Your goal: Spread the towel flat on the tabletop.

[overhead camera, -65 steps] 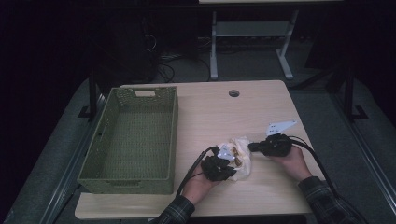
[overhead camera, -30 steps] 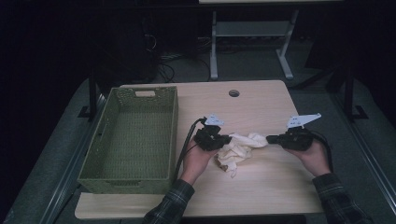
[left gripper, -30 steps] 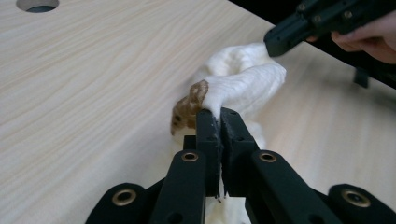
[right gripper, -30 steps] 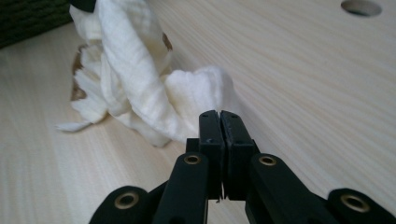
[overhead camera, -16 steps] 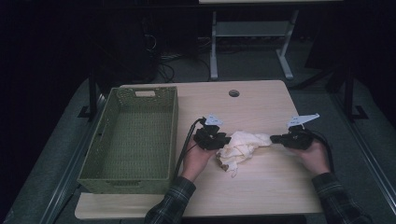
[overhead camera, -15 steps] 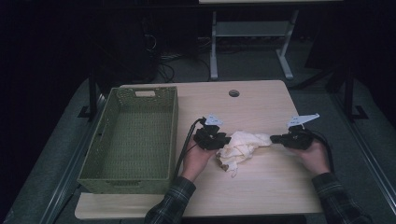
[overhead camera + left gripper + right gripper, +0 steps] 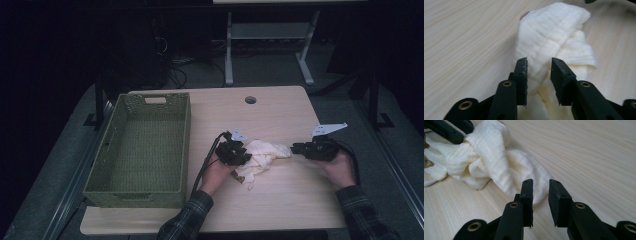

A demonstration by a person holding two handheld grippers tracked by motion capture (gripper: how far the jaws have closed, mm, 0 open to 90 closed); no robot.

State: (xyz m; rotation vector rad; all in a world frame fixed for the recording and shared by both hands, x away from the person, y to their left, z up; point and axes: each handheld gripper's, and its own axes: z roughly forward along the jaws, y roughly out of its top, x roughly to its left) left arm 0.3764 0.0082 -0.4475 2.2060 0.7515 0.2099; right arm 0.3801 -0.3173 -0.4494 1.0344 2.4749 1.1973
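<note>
— Both tongs first: how do they stand?

— Left tongs point(image 7: 245, 156) sit at the left end of the cream cloth point(image 7: 260, 155), and in the left gripper view point(image 7: 539, 82) their jaws are apart with a fold of the cloth point(image 7: 549, 50) running up between them. Whether the pads press it I cannot tell; a gap shows on the right side. Right tongs point(image 7: 296, 148) point left at the cloth's right end. In the right gripper view point(image 7: 540, 202) the jaws are apart, and the cloth's point(image 7: 499, 167) rounded edge lies just beyond and partly behind the left jaw, not clamped.

— What else is around?

— A green woven basket point(image 7: 116, 150) stands on the left part of the bench point(image 7: 280, 110), well apart from the cloth, with a handle slot in its far wall. A round cable hole point(image 7: 250, 100) sits near the bench's far edge. Beyond the bench, a white metal frame point(image 7: 270, 45) stands on the dark floor. Nothing lies between the tongs and the cloth.

— And where is the cloth?

— Bunched on the bench right of the basket, between the two tongs, toward the near side. A small brownish patch point(image 7: 426, 162) shows at its far-left end in the right gripper view.

— Any writing?

— None that can be read.
</note>
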